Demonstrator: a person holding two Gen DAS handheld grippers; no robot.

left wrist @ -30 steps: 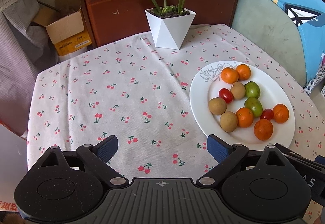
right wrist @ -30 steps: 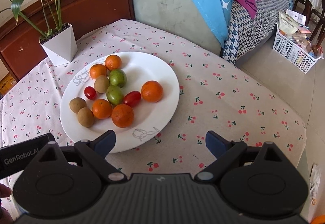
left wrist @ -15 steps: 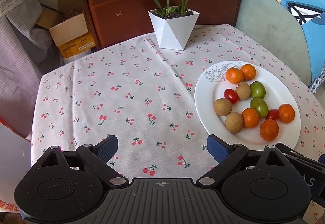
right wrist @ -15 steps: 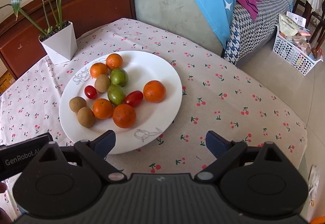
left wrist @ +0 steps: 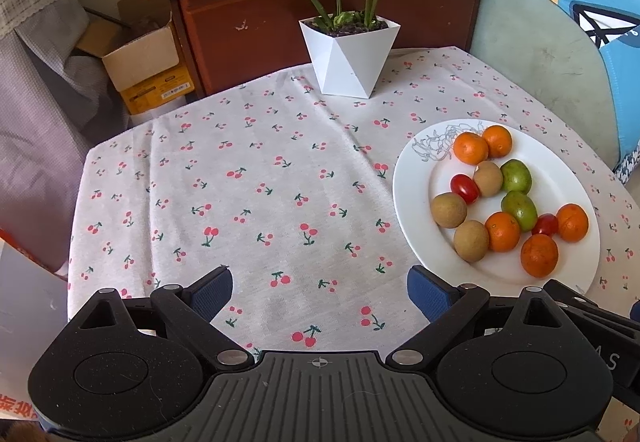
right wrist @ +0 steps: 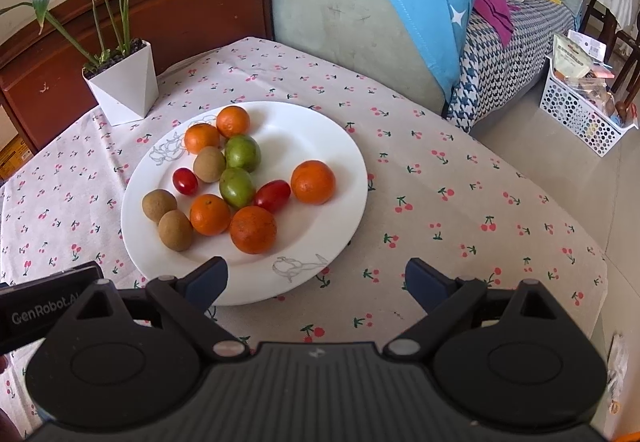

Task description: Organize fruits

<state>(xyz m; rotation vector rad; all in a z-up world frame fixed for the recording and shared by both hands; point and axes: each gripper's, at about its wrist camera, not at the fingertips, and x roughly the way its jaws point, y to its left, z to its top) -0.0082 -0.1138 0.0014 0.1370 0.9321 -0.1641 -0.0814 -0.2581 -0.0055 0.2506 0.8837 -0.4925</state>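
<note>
A white plate (right wrist: 340,169) (left wrist: 560,169) on the cherry-print tablecloth (left wrist: 260,193) holds mixed fruit: several oranges (right wrist: 312,182) (left wrist: 470,148), two green fruits (right wrist: 242,152) (left wrist: 516,176), two red cherry tomatoes (right wrist: 272,195) (left wrist: 465,188) and three brown round fruits (right wrist: 175,230) (left wrist: 448,209). My right gripper (right wrist: 316,278) hovers open over the plate's near rim, nothing between its fingers. My left gripper (left wrist: 320,292) is open above bare cloth, left of the plate.
A white faceted plant pot (left wrist: 349,55) (right wrist: 124,85) stands at the table's far side before a wooden headboard (left wrist: 320,1). A cardboard box (left wrist: 148,61) sits far left. A padded chair back (right wrist: 352,29) with blue cloth borders the table; a white basket (right wrist: 584,109) sits on the floor.
Both views have shifted slightly: the plate has drifted right in the left wrist view and sits closer in the right wrist view. Both grippers stay open and the fruit has not moved.
</note>
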